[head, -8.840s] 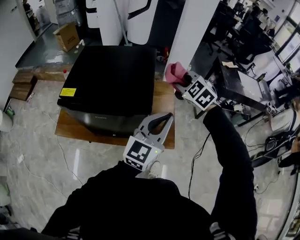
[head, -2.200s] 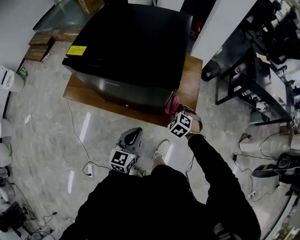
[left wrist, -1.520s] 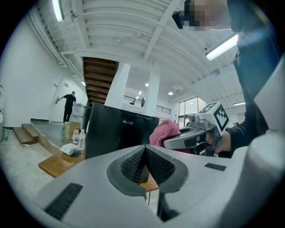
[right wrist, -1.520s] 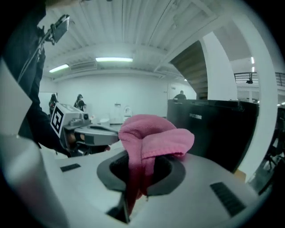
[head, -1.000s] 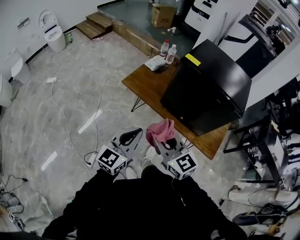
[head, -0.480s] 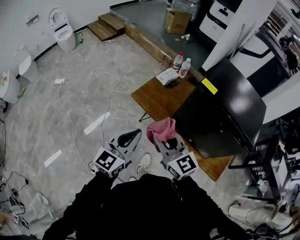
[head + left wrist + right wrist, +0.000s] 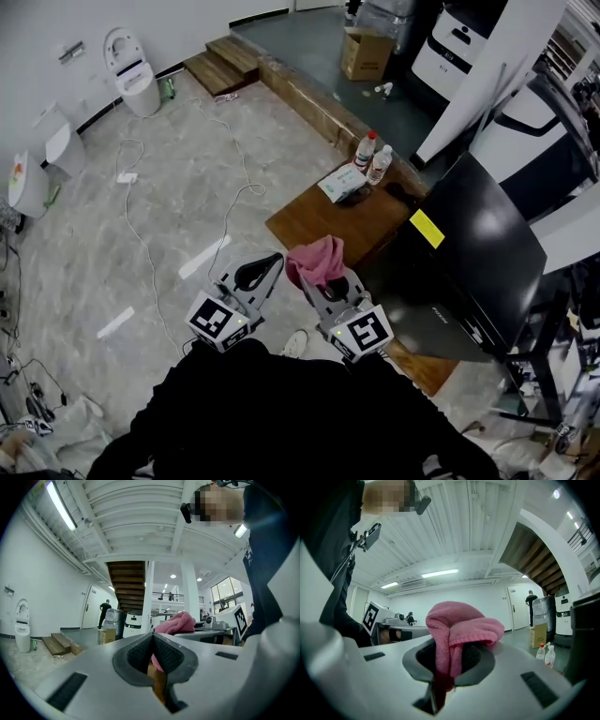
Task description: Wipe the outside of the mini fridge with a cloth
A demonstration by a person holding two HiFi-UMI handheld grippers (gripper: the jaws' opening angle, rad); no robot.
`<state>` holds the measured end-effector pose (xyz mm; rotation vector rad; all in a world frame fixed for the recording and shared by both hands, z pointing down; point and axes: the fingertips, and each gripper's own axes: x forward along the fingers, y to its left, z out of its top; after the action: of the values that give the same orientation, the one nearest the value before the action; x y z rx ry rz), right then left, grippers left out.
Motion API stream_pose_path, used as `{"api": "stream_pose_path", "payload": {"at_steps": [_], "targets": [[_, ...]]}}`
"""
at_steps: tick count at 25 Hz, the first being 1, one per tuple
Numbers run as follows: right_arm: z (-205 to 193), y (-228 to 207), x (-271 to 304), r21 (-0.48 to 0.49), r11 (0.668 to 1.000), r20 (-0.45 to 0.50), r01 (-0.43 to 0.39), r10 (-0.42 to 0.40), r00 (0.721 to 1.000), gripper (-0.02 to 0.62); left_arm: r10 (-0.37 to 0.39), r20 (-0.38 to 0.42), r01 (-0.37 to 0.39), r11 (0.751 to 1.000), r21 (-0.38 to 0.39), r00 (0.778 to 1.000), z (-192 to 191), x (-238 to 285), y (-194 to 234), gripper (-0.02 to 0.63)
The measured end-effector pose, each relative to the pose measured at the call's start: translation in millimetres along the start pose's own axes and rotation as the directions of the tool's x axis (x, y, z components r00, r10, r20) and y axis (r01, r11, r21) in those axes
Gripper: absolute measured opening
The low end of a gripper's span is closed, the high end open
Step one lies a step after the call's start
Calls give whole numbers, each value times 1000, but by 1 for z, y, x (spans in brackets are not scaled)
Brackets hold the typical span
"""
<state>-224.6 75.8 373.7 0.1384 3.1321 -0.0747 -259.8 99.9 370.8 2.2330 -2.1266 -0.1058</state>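
The black mini fridge point(image 7: 478, 258) stands on a low wooden table point(image 7: 323, 214) at the right of the head view, a yellow label point(image 7: 427, 228) on its top. My right gripper point(image 7: 323, 272) is shut on a pink cloth point(image 7: 314, 259), held close to my body, left of the fridge and apart from it. The pink cloth point(image 7: 457, 632) bulges out above the closed jaws in the right gripper view. My left gripper point(image 7: 258, 272) is shut with nothing in it, just left of the right one. In the left gripper view the left gripper point(image 7: 152, 639) points level across the room, with the cloth point(image 7: 176, 623) behind its tips.
Two water bottles point(image 7: 372, 155) and a white packet point(image 7: 342, 181) sit on the table's far end. A cardboard box point(image 7: 366, 52), wooden steps point(image 7: 225, 64), a white toilet point(image 7: 136, 77) and loose cables point(image 7: 141, 244) lie on the marble floor. White appliances point(image 7: 459, 42) stand behind the fridge.
Across the earlier frames the right gripper left the fridge's front corner with the cloth and came back beside the left gripper. The view has swung left; the fridge has slid toward the right edge.
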Motion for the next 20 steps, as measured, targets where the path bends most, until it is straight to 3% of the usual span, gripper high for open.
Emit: {"api": "stream_pose_path", "payload": {"at_steps": [9, 15, 20], "targets": [[-8, -52, 51, 5, 998, -35, 70, -69, 997, 57, -17, 8, 17, 1000, -21, 1000, 5, 46, 68, 5], [-9, -99, 107, 21, 980, -24, 198, -197, 980, 57, -118, 10, 118, 993, -16, 993, 8, 82, 133, 6], [-5, -137, 170, 8, 948, -23, 319, -319, 947, 57, -235, -7, 235, 972, -24, 972, 11, 114, 200, 6]]}}
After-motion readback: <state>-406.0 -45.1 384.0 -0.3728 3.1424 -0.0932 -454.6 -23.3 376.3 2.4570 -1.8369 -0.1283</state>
